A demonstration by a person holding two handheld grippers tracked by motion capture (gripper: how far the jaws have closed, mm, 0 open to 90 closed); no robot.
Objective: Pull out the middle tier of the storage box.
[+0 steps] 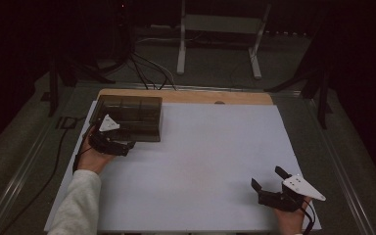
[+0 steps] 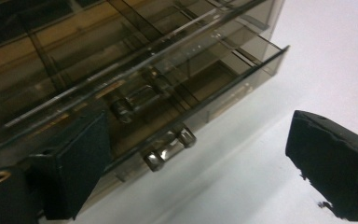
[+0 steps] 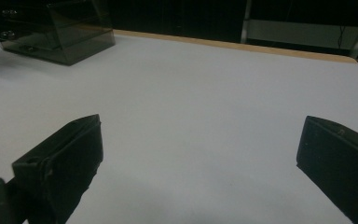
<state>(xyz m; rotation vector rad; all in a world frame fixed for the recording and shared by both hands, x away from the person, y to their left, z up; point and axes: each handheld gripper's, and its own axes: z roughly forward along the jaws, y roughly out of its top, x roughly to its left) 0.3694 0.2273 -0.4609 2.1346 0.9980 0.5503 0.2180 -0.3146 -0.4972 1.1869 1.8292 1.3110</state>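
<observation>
This looks like a lab recording bay. A white-topped table with a wooden back edge [image 1: 186, 96] stands in a dark room, black cables [image 1: 147, 68] trail over grey carpet, and a white metal stand frame [image 1: 220, 29] stands behind.

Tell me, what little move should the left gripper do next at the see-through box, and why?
Probably ease the left gripper forward until its jaws bracket the lower drawer's handle, then close. The jaws stand open with nothing gripped. That drawer of the smoky clear drawer box sits slightly pulled out. The right gripper waits open, far off on the white table.
</observation>
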